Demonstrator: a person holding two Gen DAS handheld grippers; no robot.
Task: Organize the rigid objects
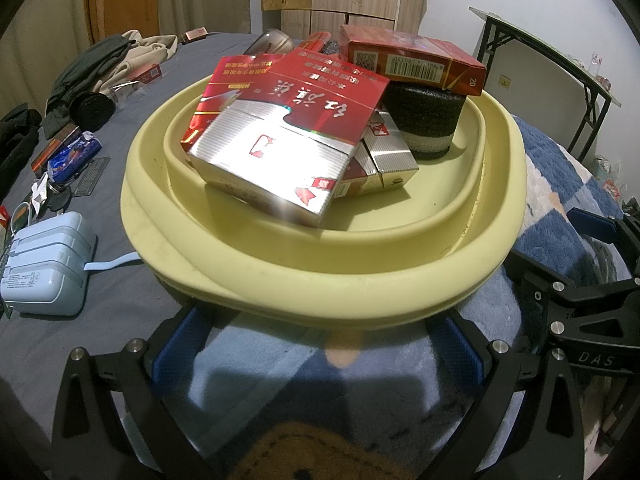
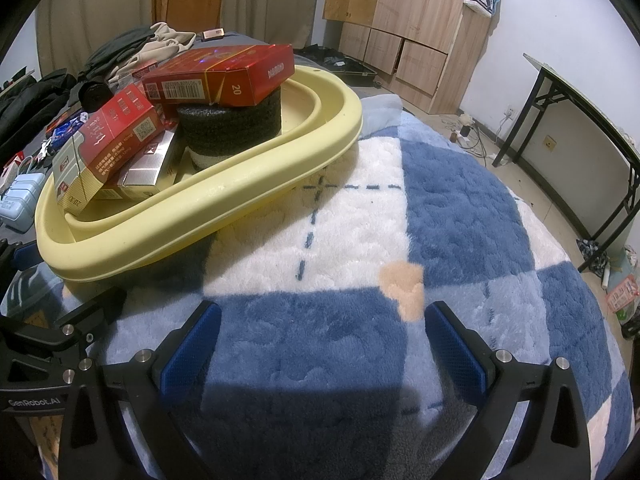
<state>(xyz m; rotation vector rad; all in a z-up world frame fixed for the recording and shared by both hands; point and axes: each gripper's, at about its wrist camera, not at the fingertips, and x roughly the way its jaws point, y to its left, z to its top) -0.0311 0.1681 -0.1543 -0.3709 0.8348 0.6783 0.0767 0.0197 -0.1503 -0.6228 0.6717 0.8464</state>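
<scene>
A pale yellow basin [image 1: 360, 280] [image 2: 200, 208] sits on the bed, partly on a blue and white blanket [image 2: 460, 208]. It holds several red and silver cigarette boxes; the biggest [image 1: 280, 120] leans on top. A black foam cylinder [image 1: 428, 120] [image 2: 232, 128] stands in the basin with a red box [image 1: 412, 60] [image 2: 224, 72] lying on it. My left gripper [image 1: 320, 352] is open just below the basin's near rim, holding nothing. To the basin's right, my right gripper [image 2: 324, 344] hangs open over the blanket with nothing between its fingers.
Left of the basin lie a light blue device [image 1: 44, 264], a blue packet [image 1: 72, 156], small boxes, keys and a pile of clothes [image 1: 100, 64]. A folding table [image 2: 592, 128] and a wooden wardrobe [image 2: 412, 12] stand beyond the bed.
</scene>
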